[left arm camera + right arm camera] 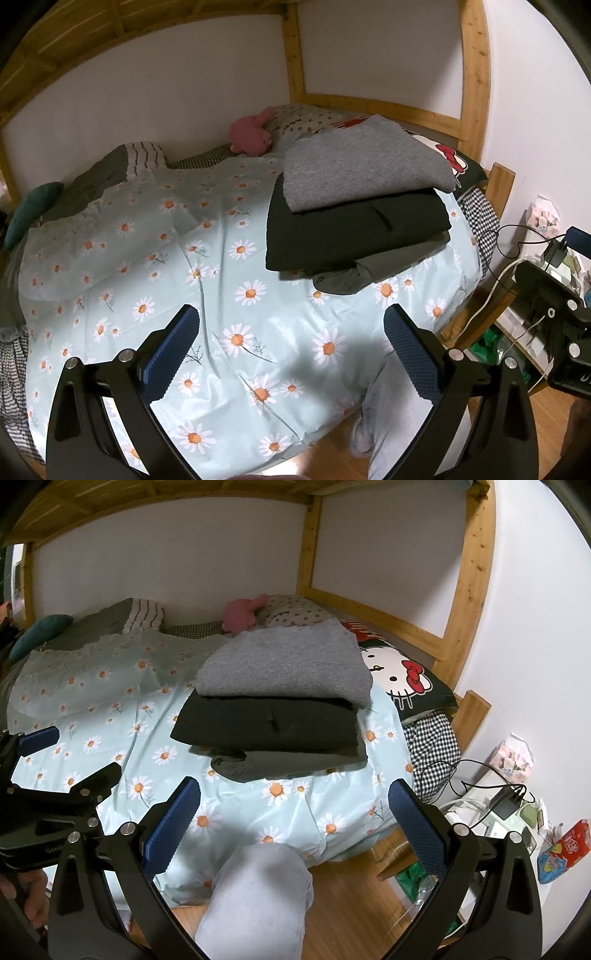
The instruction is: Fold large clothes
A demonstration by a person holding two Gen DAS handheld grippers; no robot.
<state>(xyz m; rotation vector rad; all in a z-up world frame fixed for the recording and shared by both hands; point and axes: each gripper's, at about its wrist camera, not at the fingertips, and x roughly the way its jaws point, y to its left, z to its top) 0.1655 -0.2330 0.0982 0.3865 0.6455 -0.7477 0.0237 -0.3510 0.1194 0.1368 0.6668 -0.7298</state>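
1. The left gripper point(291, 332) hangs at the bottom of the frame, fingers spread and gripping nothing.
2. The right gripper point(295, 808) does the same — released, low centre of its view.
3. The folded clothes sit stacked right of centre on the bed point(221, 325): grey sweater point(365, 166) on top, black garment point(351, 236) beneath, olive garment point(343, 280) lowest — likely stacked to keep the spread free for folding.
4. No unfolded garment shows nearby.

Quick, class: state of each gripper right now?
Left gripper: open, holding nothing, above the daisy duvet.
Right gripper: open, holding nothing.
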